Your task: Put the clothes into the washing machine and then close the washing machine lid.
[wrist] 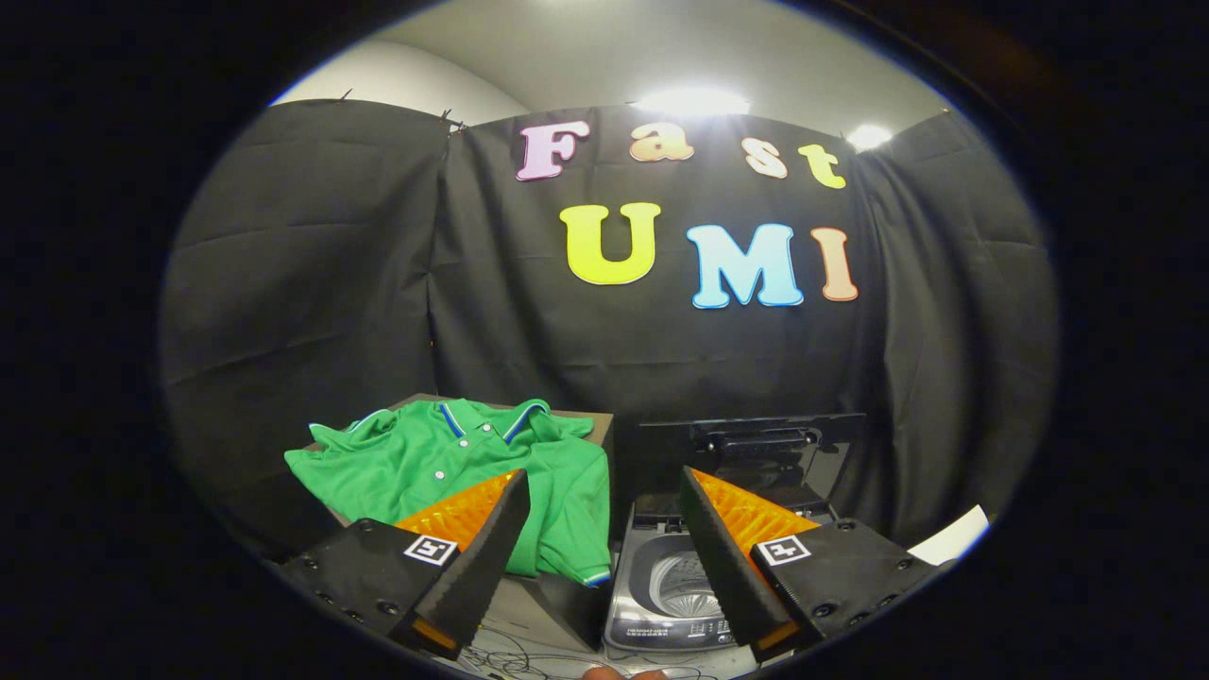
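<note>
Gripper (604, 486) held level, fingers spread, nothing grasped.
Beyond them are seen the green shirt (453, 463) and the open washing machine (675, 581).

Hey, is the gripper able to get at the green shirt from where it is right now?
Probably yes. The gripper is open and holds nothing, and the green polo shirt lies spread on the box top just beyond its fingers, beside the open washing machine. Nothing appears to stand between the fingers and the shirt.

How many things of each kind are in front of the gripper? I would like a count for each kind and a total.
Green polo shirt, lying on the box beyond the open fingers: 1
Box: 1
Washing machine, lid raised: 1
Total: 3
</note>
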{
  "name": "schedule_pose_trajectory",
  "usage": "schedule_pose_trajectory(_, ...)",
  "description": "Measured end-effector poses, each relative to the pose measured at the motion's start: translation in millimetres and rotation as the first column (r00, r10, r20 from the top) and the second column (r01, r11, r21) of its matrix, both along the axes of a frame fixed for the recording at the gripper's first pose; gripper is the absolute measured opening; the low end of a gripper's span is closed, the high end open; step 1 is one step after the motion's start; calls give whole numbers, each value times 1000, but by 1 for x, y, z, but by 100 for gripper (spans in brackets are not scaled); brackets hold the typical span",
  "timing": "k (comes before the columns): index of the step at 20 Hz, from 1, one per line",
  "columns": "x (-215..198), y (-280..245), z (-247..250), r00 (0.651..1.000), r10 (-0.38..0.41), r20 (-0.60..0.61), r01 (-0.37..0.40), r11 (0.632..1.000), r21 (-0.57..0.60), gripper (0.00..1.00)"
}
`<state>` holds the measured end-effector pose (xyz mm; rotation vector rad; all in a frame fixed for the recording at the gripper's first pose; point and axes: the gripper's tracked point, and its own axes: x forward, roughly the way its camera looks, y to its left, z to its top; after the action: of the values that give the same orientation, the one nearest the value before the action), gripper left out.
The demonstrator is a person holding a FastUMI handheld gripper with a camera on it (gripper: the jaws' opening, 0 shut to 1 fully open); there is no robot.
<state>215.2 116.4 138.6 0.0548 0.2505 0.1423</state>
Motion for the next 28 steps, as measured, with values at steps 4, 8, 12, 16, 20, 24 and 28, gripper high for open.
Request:
schedule_pose_trajectory(4,26,29,24,999,37,1,-37,999,5,99)
schedule_pose_trajectory(8,52,50,37,998,51,-33,-51,999,17,99)
schedule_pose_trajectory(12,71,73,36,992,69,-107,-64,997,53,99)
schedule_pose_trajectory(16,88,91,29,982,83,-169,-79,996,32,97)
schedule_pose_trajectory(20,97,108,19,970,97,-223,-96,995,14,97)
schedule_pose_trajectory(24,101,130,-11,929,151,-338,-145,989,42,97)
schedule_pose_trajectory(28,105,146,-31,896,166,-412,-158,986,52,97)
